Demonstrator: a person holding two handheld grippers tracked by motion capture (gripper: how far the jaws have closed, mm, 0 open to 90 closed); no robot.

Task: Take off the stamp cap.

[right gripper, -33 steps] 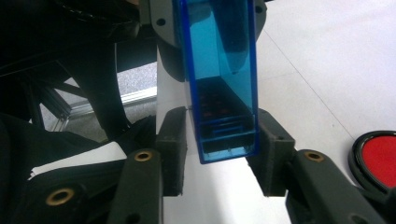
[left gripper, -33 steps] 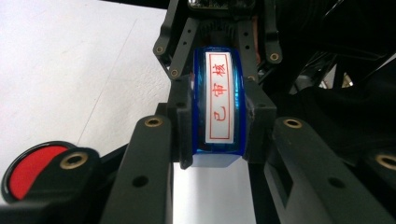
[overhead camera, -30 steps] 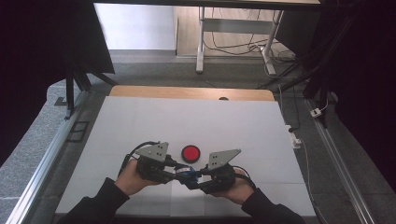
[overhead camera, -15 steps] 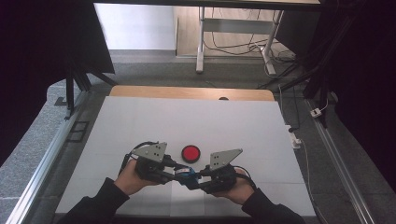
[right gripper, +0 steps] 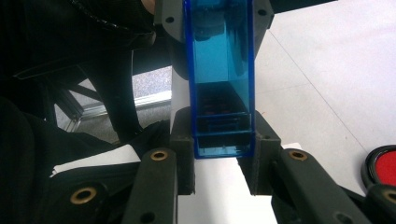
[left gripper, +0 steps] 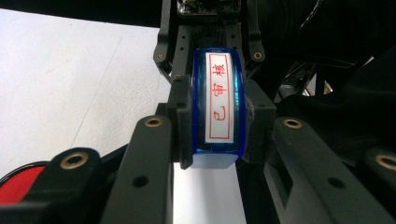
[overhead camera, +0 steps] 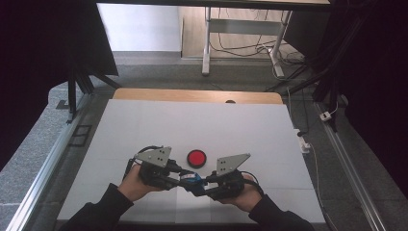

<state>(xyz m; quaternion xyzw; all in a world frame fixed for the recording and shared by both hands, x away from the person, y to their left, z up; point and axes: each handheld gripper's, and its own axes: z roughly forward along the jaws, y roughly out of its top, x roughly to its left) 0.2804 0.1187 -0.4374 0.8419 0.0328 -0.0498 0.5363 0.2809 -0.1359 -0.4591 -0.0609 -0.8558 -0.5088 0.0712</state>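
Observation:
A blue see-through stamp (overhead camera: 191, 178) hangs just above the white table near its front edge, held from both sides. My left gripper (overhead camera: 182, 177) is shut on one end, where a white label with red characters (left gripper: 219, 100) faces the left gripper view. My right gripper (overhead camera: 204, 183) is shut on the other end, and the clear blue body (right gripper: 219, 70) stands between its jaws in the right gripper view. A round red pad with a black rim (overhead camera: 196, 158) lies on the table just beyond both grippers, apart from them. It also appears as the red pad (left gripper: 18, 184) and the red pad (right gripper: 383, 168).
The white table sheet (overhead camera: 192, 125) stretches away to a wooden strip (overhead camera: 192, 95) at its far edge. A white plug with a cable (overhead camera: 304, 144) sits at the right edge. Metal rails (overhead camera: 43, 173) run along both sides, and desk legs (overhead camera: 208, 38) stand on the floor beyond.

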